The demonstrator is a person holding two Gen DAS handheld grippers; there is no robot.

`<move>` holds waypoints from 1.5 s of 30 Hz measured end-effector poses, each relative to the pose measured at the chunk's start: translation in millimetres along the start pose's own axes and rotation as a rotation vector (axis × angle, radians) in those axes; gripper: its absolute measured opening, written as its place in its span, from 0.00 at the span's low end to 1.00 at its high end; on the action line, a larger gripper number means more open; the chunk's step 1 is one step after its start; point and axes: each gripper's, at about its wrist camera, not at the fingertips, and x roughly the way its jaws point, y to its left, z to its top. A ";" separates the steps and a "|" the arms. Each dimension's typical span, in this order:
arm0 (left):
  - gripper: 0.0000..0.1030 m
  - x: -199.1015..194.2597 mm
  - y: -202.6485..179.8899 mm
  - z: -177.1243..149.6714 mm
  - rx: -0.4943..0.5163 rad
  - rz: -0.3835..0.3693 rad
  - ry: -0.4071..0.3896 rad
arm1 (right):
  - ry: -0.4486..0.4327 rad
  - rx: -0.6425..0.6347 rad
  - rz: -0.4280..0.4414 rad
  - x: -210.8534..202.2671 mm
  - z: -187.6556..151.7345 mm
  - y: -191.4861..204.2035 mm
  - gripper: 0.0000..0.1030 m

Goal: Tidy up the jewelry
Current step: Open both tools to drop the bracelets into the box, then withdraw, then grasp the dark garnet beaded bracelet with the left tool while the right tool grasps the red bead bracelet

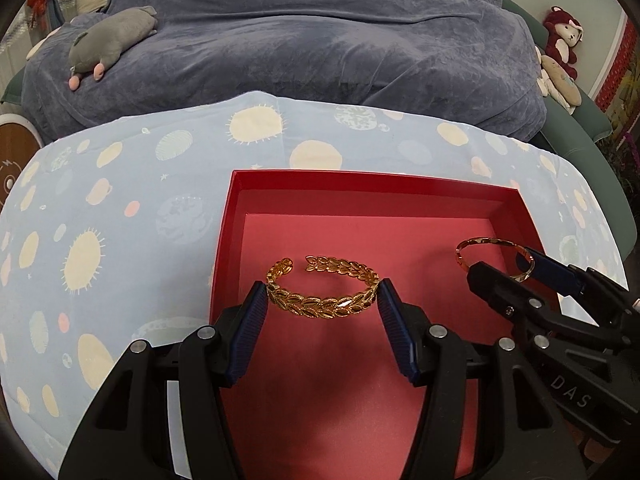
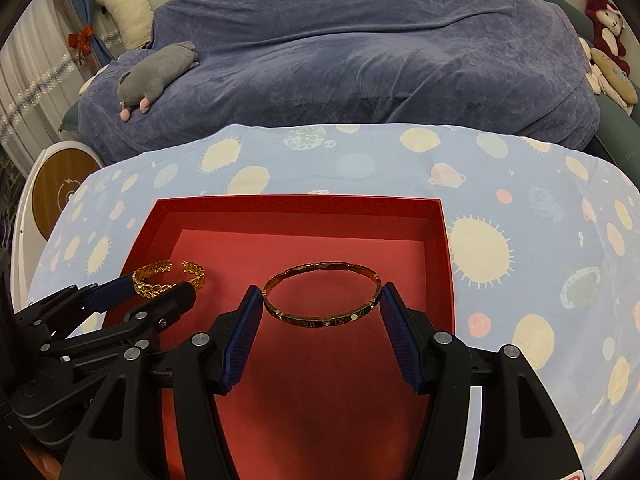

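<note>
A red box (image 1: 372,184) lies open on the spotted blue cloth; it also shows in the right wrist view (image 2: 300,202). My left gripper (image 1: 322,294) has a pad at each side of a gold leaf-pattern cuff bracelet (image 1: 322,304) on the box floor. My right gripper (image 2: 322,296) has a pad at each side of a thin gold bangle with Roman numerals (image 2: 322,318). Whether the pads press on either piece or only flank it is unclear. Each gripper shows in the other's view: the right gripper (image 1: 500,266) around the bangle (image 1: 492,244), the left gripper (image 2: 160,288) around the cuff (image 2: 168,276).
The box rests on a light blue cloth with cream spots (image 1: 120,208). Behind it lies a bed with a blue-grey blanket (image 1: 320,40), a grey plush toy (image 1: 108,40) and red and cream plush toys (image 1: 562,44). A round wooden-topped object (image 2: 64,192) stands at the left.
</note>
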 end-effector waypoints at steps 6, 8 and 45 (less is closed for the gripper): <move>0.60 2.7 -0.9 0.2 0.000 0.022 -0.010 | -0.003 0.015 -0.012 1.2 -1.1 -2.3 0.58; 0.62 1.5 0.6 -1.1 -0.008 0.009 -0.009 | -0.002 0.027 -0.013 -0.5 -1.7 -5.4 0.58; 0.67 -145.7 -22.1 -181.3 -0.010 -0.026 -0.083 | -0.033 0.054 -0.003 -155.9 -197.6 20.9 0.59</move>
